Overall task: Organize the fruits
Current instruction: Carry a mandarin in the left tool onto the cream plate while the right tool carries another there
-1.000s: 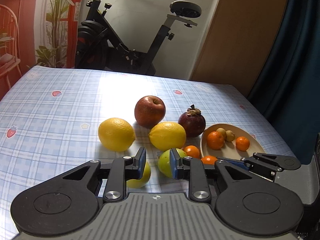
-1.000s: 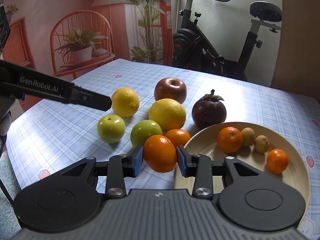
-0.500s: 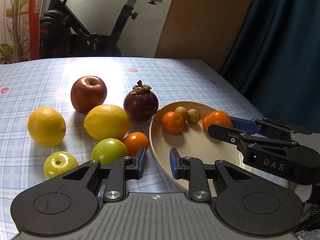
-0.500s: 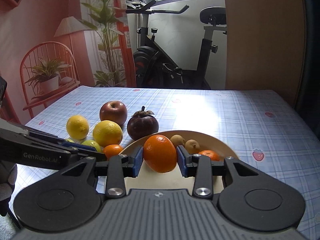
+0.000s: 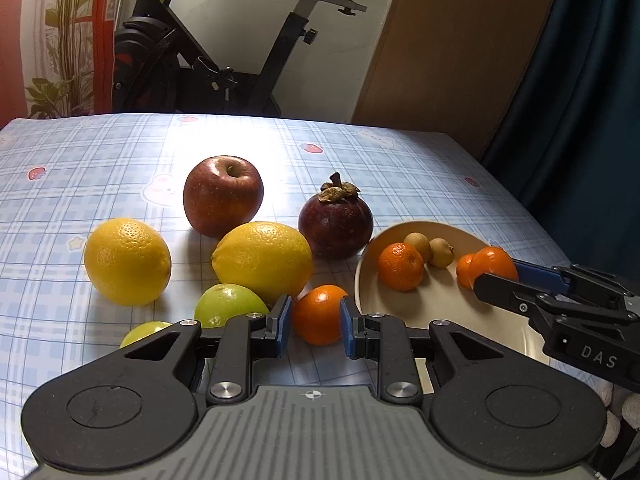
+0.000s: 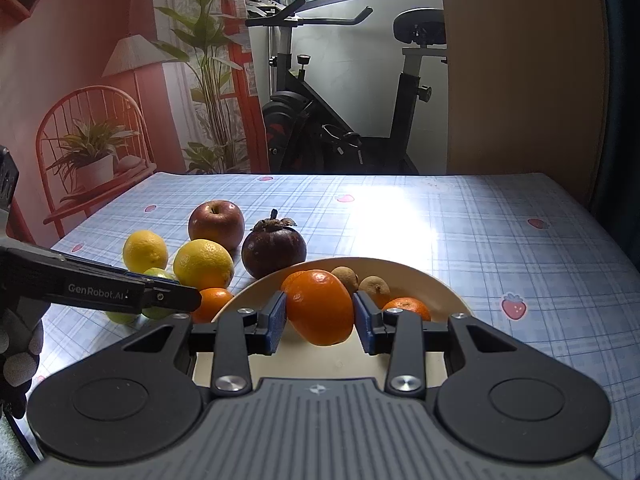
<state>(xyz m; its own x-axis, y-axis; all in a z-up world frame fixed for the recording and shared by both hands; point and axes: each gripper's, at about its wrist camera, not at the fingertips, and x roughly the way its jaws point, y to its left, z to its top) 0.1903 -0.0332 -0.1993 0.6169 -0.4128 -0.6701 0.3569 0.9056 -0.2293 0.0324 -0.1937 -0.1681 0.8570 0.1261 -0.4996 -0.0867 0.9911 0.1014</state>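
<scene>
**A:** How many fruits in all?

**B:** Twelve. On the glossy blue-checked tablecloth (image 6: pixel 480 232), left of the plate: two lemons (image 5: pixel 127 262), oval with pitted skin; one red apple (image 5: pixel 223 196), smooth and shiny, farthest back; one mangosteen (image 5: pixel 335 224), round, dark purple, with a dry brown cap; two green fruits (image 5: pixel 230 305), smooth and round, nearest; and one small orange (image 5: pixel 318 316) beside the plate's left rim.

**A:** And in the plate?

**B:** The plate (image 5: pixel 440 308) is one shallow, round, cream dish with a matte look. In it lie two mandarins (image 5: pixel 400 267), finely dimpled, and two little brown fruits (image 5: pixel 418 242), dull-skinned and round, touching each other at the far side.

**A:** The twelfth?

**B:** The held orange (image 6: pixel 318 312), plump and glossy. The right gripper (image 6: pixel 320 304) has both blue pads pressed on its sides, jaws parted only by the fruit's width, over the near part of the plate.

**A:** The other claw?

**B:** The left gripper (image 5: pixel 314 308) has its jaws drawn in to a narrow gap and grips nothing. The small orange shows between its tips; from the right camera it lies just past them, on the cloth.
</scene>
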